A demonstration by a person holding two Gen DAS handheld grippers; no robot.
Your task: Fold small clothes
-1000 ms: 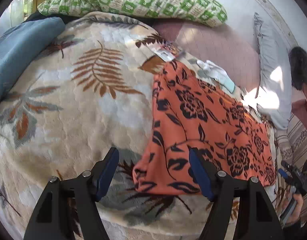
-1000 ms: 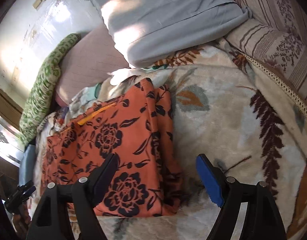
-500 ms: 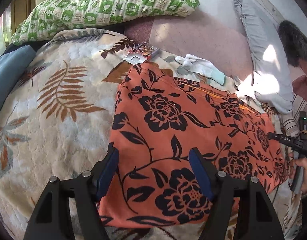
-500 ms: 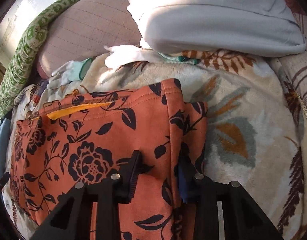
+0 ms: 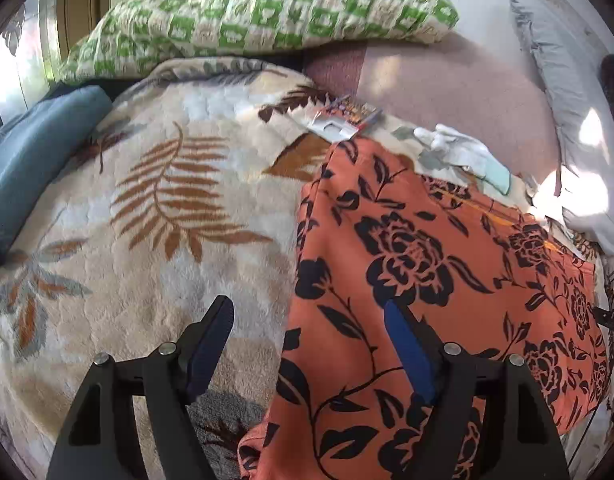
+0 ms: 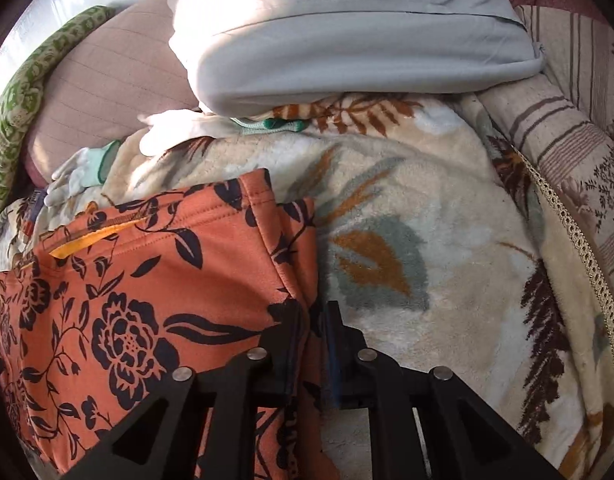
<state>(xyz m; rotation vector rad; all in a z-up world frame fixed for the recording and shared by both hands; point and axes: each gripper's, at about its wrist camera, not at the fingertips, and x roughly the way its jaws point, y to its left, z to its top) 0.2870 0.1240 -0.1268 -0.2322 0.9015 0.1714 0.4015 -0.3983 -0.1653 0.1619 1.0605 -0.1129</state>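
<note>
An orange garment with a black flower print (image 5: 427, 272) lies flat on a cream leaf-pattern blanket (image 5: 147, 220). My left gripper (image 5: 307, 344) is open, its jaws straddling the garment's left edge low over the blanket. In the right wrist view the same garment (image 6: 147, 288) shows a yellow inner lining at its top. My right gripper (image 6: 311, 336) is shut on the garment's right edge, with a fold of orange cloth pinched between the jaws.
A green checked pillow (image 5: 267, 20), a blue cloth (image 5: 31, 160) and a pink cushion (image 5: 447, 92) lie behind. White gloves (image 5: 463, 152) and a small packet (image 5: 343, 120) lie by the garment's top. A grey pillow (image 6: 347, 32) and striped bedding (image 6: 567, 128) border the right side.
My right gripper has closed fully onto the garment's right edge. My left gripper has shifted left, from over the garment to its left edge, still open.
</note>
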